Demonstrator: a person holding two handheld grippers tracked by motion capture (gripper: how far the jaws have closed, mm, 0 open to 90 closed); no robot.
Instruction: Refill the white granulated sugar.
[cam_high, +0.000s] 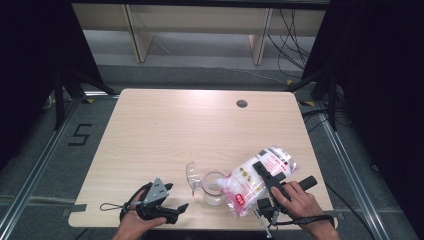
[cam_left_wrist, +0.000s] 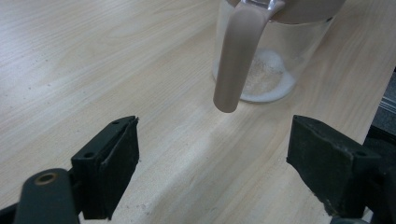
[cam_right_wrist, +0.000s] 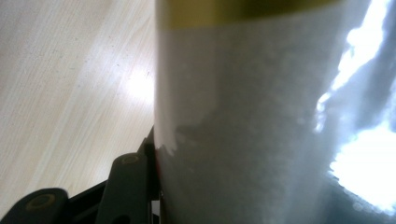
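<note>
Sugar pouring from clear plastic bag of white granules (cam_high: 255, 182) into clear glass jar (cam_high: 214, 188).
Right gripper (cam_high: 264, 176) fingers clamped the bag, tilted over the jar's mouth on the tabletop (cam_high: 175, 130); left gripper (cam_high: 165, 200) fingers stood apart beside it, ready to steady.

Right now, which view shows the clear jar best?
The left gripper view: the clear jar is close, with white powder at its bottom. The high view shows it small beside the bag. The right gripper view shows the bag.

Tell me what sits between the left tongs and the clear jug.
Nothing visible. The left tongs stand open over bare table, with the clear jug just ahead, its handle turned toward them.
</note>
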